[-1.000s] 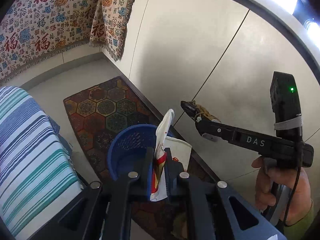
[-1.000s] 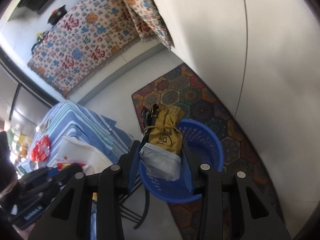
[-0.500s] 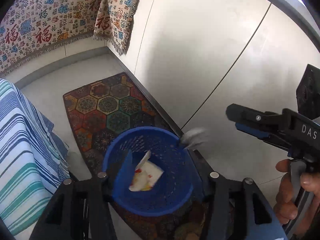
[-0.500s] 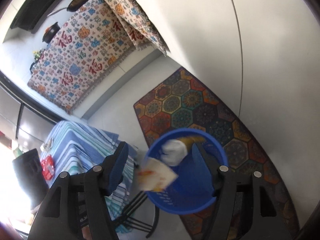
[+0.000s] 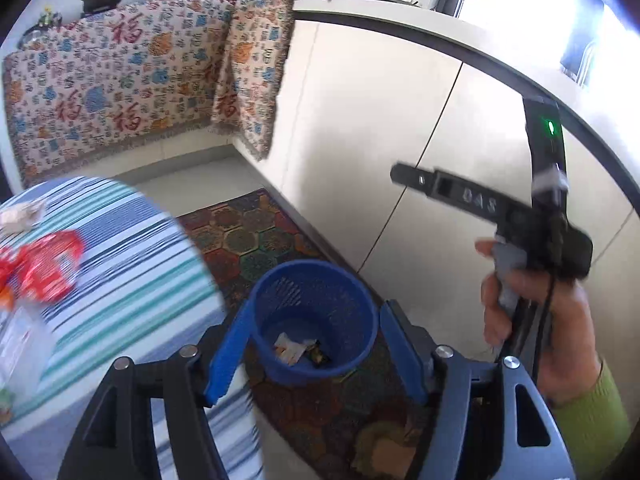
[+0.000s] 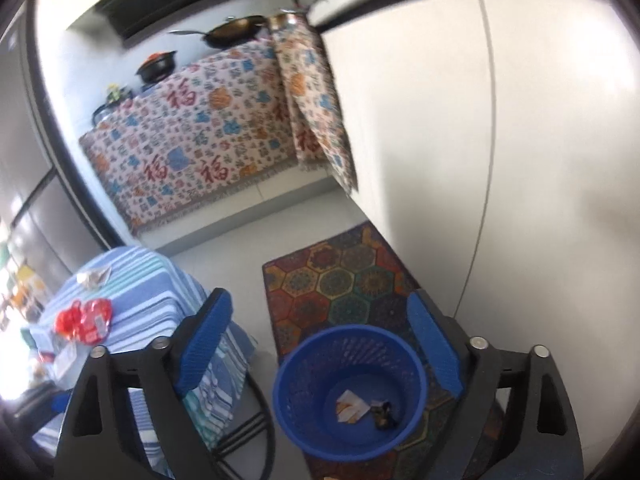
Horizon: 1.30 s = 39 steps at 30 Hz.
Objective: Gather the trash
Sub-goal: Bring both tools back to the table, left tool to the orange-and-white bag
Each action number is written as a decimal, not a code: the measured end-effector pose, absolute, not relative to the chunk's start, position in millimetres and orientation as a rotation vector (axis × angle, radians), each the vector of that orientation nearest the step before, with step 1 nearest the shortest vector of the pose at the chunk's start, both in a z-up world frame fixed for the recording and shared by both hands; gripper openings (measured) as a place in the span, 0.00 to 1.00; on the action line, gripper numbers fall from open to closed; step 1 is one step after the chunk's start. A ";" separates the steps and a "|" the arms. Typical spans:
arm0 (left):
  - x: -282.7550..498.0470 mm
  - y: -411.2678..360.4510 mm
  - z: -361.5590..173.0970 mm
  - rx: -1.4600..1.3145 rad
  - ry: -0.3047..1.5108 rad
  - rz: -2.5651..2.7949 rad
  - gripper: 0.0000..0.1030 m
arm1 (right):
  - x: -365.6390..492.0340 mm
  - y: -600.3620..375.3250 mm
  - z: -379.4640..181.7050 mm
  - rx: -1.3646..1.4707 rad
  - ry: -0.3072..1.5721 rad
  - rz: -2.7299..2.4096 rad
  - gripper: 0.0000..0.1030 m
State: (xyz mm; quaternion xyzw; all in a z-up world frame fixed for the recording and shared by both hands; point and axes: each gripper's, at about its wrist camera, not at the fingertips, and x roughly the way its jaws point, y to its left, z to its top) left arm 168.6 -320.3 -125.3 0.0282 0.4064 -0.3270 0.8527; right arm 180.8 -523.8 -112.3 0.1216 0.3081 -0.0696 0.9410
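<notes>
A blue mesh basket [image 5: 312, 263] stands on the floor below both grippers, with a white printed wrapper [image 5: 290, 350] and a dark gold packet [image 5: 319, 356] lying at its bottom. My left gripper [image 5: 316, 307] hangs above it, jaws opening, nothing between them. In the right wrist view the basket [image 6: 348, 329] shows the same wrapper [image 6: 350, 406] and packet [image 6: 384, 418]. My right gripper [image 6: 319, 298] is also opening and holds nothing. From the left wrist view the right gripper [image 5: 400, 172] is seen side-on, held by a hand [image 5: 532, 320] in a green sleeve.
A round table with a striped cloth [image 5: 120, 272] stands left of the basket and bears a red packet [image 5: 48, 268], crumpled paper [image 5: 24, 212] and a clear bag [image 5: 20, 344]. The basket sits on a patterned rug [image 6: 340, 276] beside a white cabinet [image 5: 360, 140]. The table's metal legs [image 6: 256, 428] are close to the basket.
Both grippers held trash over the basket: the left a white wrapper, the right a gold-and-grey packet. Both opened, the pieces fell in, and both grippers rose and drew back, so the table shows.
</notes>
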 end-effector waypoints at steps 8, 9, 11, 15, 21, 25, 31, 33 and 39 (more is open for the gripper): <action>123.6 -193.6 -155.1 0.070 0.883 -0.446 0.66 | 171.0 -383.6 -118.3 0.054 0.640 0.090 0.92; 122.2 -177.0 -159.7 0.076 0.889 -0.402 0.66 | 168.6 -361.2 -123.1 0.045 0.659 0.132 0.92; 120.3 -148.7 -163.5 0.083 0.889 -0.324 0.66 | 164.1 -320.7 -133.3 0.026 0.704 0.196 0.92; 119.8 -92.1 -167.7 0.045 0.884 -0.207 0.66 | 154.2 -254.2 -162.1 -0.020 0.791 0.298 0.92; 128.0 -29.9 -179.9 0.027 0.903 -0.086 0.66 | 160.6 -199.6 -198.4 -0.129 0.888 0.373 0.92; 132.6 -0.4 -191.8 -0.020 0.928 -0.047 0.66 | 170.5 -185.3 -206.3 -0.140 0.908 0.376 0.92; 133.0 12.8 -191.9 0.001 0.922 -0.004 0.71 | 172.6 -168.3 -208.7 -0.211 0.897 0.374 0.92; 137.9 16.1 -191.4 -0.007 0.923 0.009 0.71 | 172.5 -164.5 -208.5 -0.237 0.888 0.359 0.95; 163.2 19.9 -194.0 -0.006 0.929 0.032 0.77 | 181.8 -174.0 -211.3 -0.167 0.936 0.381 0.98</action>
